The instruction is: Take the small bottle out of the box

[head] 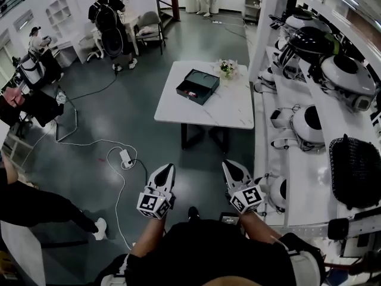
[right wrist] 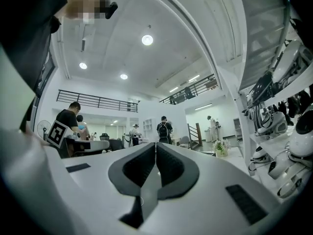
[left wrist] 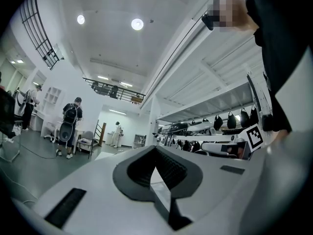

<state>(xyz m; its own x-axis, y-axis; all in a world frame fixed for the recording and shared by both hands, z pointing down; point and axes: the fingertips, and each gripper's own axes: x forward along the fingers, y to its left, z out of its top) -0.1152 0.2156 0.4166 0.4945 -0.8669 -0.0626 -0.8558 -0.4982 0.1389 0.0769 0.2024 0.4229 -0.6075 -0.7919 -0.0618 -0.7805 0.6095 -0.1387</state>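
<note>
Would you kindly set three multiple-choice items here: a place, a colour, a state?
1. Where is the box? A on the white table; B on the floor; C on a shelf.
2. What colour is the box? A white; B dark; C yellow.
3. The left gripper and right gripper are: A shut, empty; B wide open; C holding a bottle.
Key: 1 A, it sits there beside the flowers; 2 B, its walls are dark; 3 A, their fingers meet with nothing between.
</note>
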